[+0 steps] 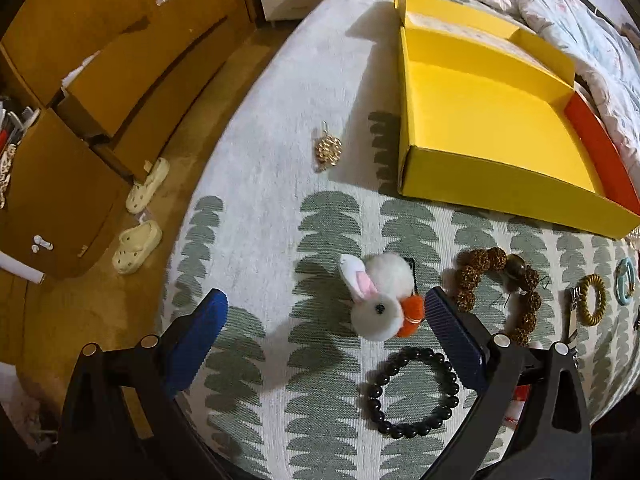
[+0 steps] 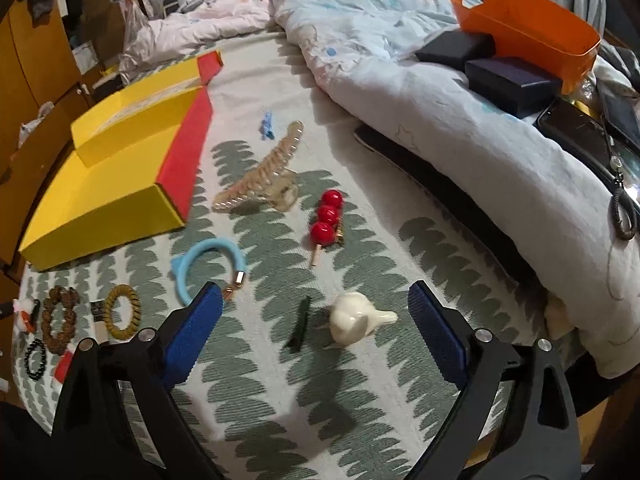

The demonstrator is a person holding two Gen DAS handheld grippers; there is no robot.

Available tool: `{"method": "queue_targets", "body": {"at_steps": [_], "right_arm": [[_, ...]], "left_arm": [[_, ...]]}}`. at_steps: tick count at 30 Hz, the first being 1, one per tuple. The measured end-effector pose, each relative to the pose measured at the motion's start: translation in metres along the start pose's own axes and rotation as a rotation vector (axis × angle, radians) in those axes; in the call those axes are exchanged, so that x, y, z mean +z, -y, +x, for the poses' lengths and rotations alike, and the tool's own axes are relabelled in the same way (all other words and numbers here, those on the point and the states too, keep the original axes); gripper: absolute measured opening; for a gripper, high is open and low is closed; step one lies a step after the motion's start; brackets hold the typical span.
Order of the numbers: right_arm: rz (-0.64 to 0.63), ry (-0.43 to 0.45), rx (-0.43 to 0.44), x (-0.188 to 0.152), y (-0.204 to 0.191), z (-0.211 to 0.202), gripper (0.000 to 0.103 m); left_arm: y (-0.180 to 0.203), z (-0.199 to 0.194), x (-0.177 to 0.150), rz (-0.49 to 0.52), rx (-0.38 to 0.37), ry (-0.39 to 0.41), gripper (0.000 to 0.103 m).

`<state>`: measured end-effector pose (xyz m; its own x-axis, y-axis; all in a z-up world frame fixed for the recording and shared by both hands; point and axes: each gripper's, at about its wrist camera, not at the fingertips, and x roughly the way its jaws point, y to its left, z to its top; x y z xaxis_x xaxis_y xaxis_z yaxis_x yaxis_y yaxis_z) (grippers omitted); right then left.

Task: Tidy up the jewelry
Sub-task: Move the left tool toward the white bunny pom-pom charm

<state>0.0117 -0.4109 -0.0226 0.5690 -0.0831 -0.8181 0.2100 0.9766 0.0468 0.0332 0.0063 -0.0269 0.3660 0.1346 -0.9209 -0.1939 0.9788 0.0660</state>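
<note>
A: Where is all the jewelry?

B: It lies spread on the bed (image 1: 280, 120), on the cover with green leaf shapes. The yellow box (image 1: 480, 120) sits behind it, and nothing is in it yet, so I think the sorting has only begun.

A: What are the left tongs (image 1: 326, 320) doing?

B: They are wide open and hold nothing. The fluffy bunny hair tie (image 1: 380, 300) lies between the two blue pads, close to the one on the right. The black bead bracelet (image 1: 412, 392) is just below it.

A: And the right tongs (image 2: 314, 312)?

B: Also wide open, also holding nothing. A small white piece (image 2: 352, 320) and a dark clip (image 2: 299, 322) lie between the pads.

A: How will the bunny feel?

B: Soft and very light, I guess. It will squish, so pinch the round white body in the middle, not the ear.

A: And the bracelet?

B: The beads look hard and smooth. They may slip, and the ring may hang floppy. Grab across one side of the ring.

A: The white piece?

B: It looks hard and shiny. It may break if dropped, so squeeze the fat part gently.
</note>
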Motion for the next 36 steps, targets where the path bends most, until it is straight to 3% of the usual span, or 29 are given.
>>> {"method": "queue_targets", "body": {"at_steps": [7, 21, 27, 36], "right_arm": [[0.028, -0.044, -0.04, -0.002, 0.011, 0.01, 0.093], [0.072, -0.154, -0.109, -0.004, 0.021, 0.041, 0.079], [0.079, -0.166, -0.114, -0.005, 0.023, 0.046, 0.079], [0.098, -0.166, -0.094, -0.003, 0.028, 0.05, 0.076]], "left_arm": [[0.003, 0.007, 0.007, 0.012, 0.003, -0.046, 0.097], [0.002, 0.029, 0.02, -0.01, -0.025, -0.12, 0.097], [0.006, 0.048, 0.017, -0.013, -0.046, -0.19, 0.097], [0.011, 0.062, 0.021, -0.009, -0.036, -0.209, 0.097]]}}
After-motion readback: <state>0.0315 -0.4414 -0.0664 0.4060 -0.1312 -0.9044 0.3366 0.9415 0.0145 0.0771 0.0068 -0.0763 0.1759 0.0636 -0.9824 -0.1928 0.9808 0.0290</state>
